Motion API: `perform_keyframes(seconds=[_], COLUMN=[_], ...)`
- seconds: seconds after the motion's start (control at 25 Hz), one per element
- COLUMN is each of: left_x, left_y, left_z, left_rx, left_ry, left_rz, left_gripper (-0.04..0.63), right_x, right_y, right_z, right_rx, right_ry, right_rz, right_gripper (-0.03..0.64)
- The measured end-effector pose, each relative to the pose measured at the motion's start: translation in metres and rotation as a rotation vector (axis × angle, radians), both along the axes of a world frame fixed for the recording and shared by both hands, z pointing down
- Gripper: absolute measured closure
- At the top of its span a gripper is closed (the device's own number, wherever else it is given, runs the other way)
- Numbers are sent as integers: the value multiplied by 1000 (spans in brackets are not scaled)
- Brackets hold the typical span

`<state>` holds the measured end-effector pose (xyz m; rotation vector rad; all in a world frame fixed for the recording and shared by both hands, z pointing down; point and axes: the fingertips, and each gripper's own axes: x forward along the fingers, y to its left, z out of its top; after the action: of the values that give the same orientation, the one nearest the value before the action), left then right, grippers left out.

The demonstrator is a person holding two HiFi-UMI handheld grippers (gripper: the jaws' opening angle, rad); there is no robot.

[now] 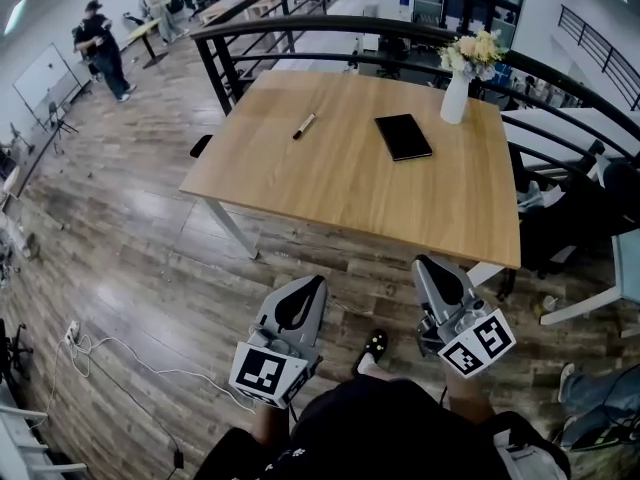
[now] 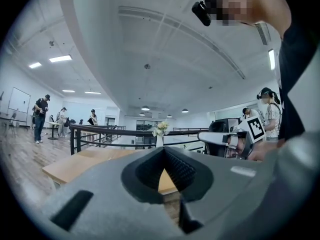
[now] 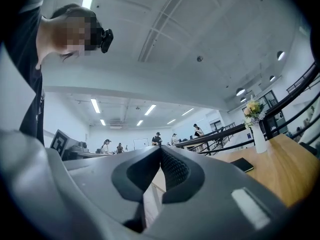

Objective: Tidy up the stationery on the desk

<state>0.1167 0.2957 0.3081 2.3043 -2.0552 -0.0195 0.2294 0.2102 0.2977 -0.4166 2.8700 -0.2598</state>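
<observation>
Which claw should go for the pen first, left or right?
Left. The pen lies left of the black notebook, roughly ahead of the left claw; the right claw lines up with the notebook. Both shut, empty.

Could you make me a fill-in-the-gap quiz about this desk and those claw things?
The notebook on the table is coloured ____.
The vase holds ____.
In the head view, the pen lies ____ of the notebook.
The left claw and right claw are both ____, not open.
Missing: black; flowers; left; shut.

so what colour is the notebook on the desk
Black. The notebook shows best in the head view.
</observation>
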Motion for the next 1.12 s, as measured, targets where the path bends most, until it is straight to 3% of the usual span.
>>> perform_keyframes(seconds=[0.44,1.12], left_x=[-20,-26], left_y=[-58,-170], left_z=[-12,0], left_rx=[-45,-67], left_ry=[-50,-51], left_rz=[-53,-5], left_gripper=[603,603], right_x=[-18,-19], right_y=[-65,-170], right_z=[-3,13], right_rx=[-42,-72], right_ry=[-37,-38], right_rz=[-47,-5], right_gripper=[623,621])
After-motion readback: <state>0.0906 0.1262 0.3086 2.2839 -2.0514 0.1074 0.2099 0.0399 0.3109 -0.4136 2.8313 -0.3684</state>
